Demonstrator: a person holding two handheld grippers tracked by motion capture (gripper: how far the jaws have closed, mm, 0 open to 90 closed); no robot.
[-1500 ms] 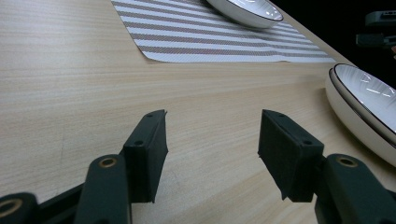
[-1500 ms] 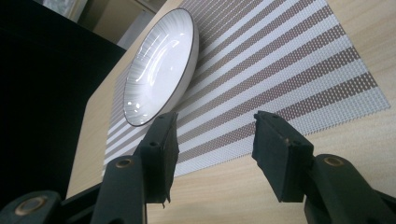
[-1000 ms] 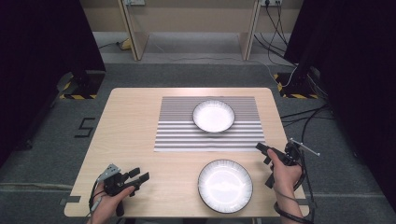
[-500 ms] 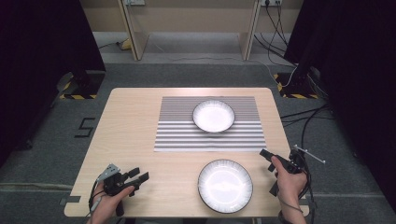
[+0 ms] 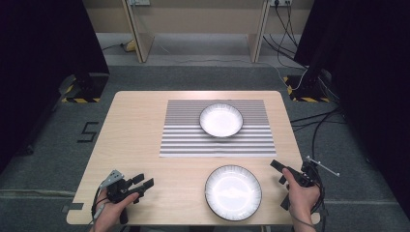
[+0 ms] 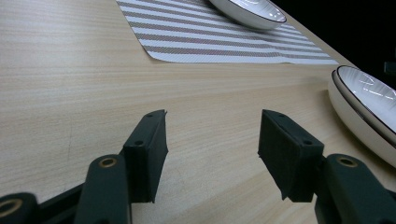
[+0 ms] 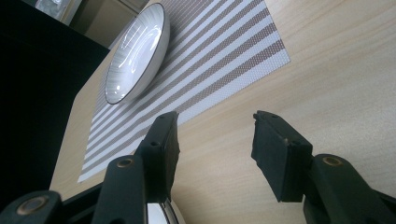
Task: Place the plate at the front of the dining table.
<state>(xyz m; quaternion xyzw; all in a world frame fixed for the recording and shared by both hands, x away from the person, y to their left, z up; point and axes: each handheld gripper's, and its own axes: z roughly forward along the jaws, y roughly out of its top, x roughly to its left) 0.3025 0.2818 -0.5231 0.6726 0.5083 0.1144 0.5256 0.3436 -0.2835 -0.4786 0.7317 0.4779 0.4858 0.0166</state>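
Note:
A white plate (image 5: 233, 192) with a dark rim lies on the wooden table (image 5: 135, 130) near the front edge. A second white plate (image 5: 221, 120) rests on a striped placemat (image 5: 183, 140) farther back. My left gripper (image 5: 145, 180) sits low at the front left, open and empty, pointing right toward the near plate (image 6: 369, 102). In its own view the left gripper (image 6: 212, 128) hovers over bare wood. My right gripper (image 5: 277, 172) is just right of the near plate, open and empty. The right gripper (image 7: 215, 126) looks toward the far plate (image 7: 135, 51) and the placemat (image 7: 224, 51).
The table's right edge (image 5: 297, 159) runs close beside my right hand. Cables (image 5: 314, 130) lie on the grey floor to the right. Dark curtains flank both sides, and wooden furniture legs (image 5: 138, 29) stand beyond the table.
My right gripper has drawn back toward the front edge and slightly right, away from the placemat. The left gripper and both plates have stayed put.

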